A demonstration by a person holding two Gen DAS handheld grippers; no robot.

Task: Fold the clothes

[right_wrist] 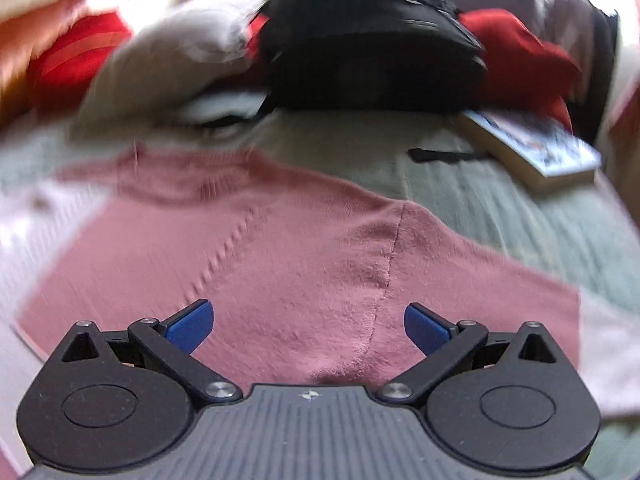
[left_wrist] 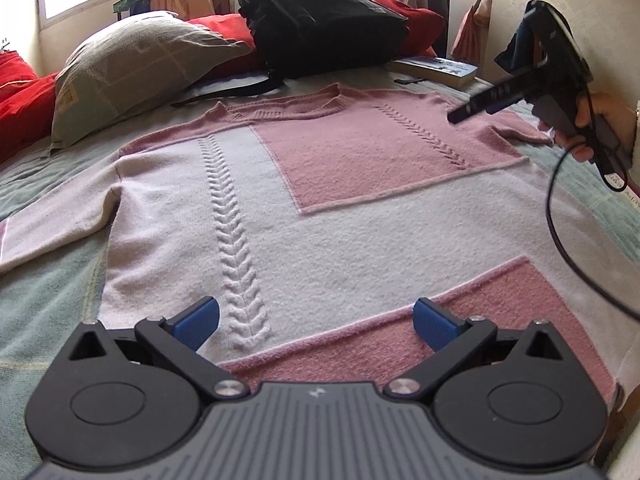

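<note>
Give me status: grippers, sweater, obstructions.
Left gripper open over hem; right gripper open over shoulder. Sweater flat, unfolded. Backpack, book beyond collar, clear.

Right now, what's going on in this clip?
A person is about to fold a sweater that lies spread flat on a bed, sleeves out. The left gripper hangs open over the hem; the right gripper hangs open over the pink shoulder, its view blurred. Neither holds cloth, and no fold is made yet. A backpack, pillow and book lie past the collar.
</note>
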